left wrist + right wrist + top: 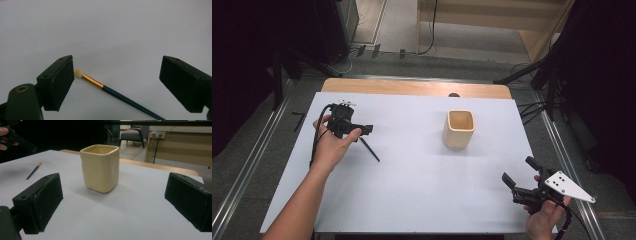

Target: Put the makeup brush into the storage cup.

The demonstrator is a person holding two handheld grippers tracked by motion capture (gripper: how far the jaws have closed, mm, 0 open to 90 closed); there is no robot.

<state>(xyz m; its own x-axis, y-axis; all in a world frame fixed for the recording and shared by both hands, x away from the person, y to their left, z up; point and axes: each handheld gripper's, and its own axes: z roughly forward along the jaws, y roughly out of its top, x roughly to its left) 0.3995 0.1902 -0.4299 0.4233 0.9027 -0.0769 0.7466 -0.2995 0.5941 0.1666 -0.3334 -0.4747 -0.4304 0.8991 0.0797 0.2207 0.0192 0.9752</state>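
Brush (117,93): dark handle, gold ferrule, pale tip

Cream cup (101,167), dark-green brush (120,95) with gold band, white table (412,170).

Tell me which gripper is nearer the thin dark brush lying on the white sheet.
Left. The left gripper hovers right over the brush, its fingers open astride the tip, not touching. The right gripper waits at the table's near right corner, facing the cream cup.
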